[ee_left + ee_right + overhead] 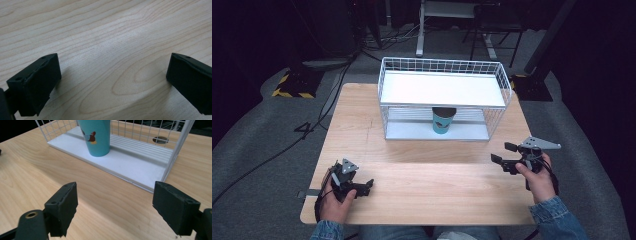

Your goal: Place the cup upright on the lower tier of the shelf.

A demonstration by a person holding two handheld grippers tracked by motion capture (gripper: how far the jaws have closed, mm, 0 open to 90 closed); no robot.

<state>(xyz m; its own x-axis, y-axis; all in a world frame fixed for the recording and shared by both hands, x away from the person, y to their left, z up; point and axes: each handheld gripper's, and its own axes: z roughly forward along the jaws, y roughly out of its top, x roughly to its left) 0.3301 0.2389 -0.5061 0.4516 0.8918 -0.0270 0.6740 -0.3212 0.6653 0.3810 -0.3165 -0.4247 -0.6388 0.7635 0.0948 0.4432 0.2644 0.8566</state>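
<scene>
both grippers' fingers stand wide apart, holding nothing. the right gripper (113, 207) hovers over the table (422, 190); ahead of its fingers (63, 207) the cup (96, 136) stands upright on the rack's (443, 97) lower shelf. the left gripper (113, 82) has bare wood between its fingers.

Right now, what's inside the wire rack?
A teal paper cup stands upright on the lower shelf of the wire rack. The white upper shelf covers the cup's mouth, so its contents can't be seen.
</scene>
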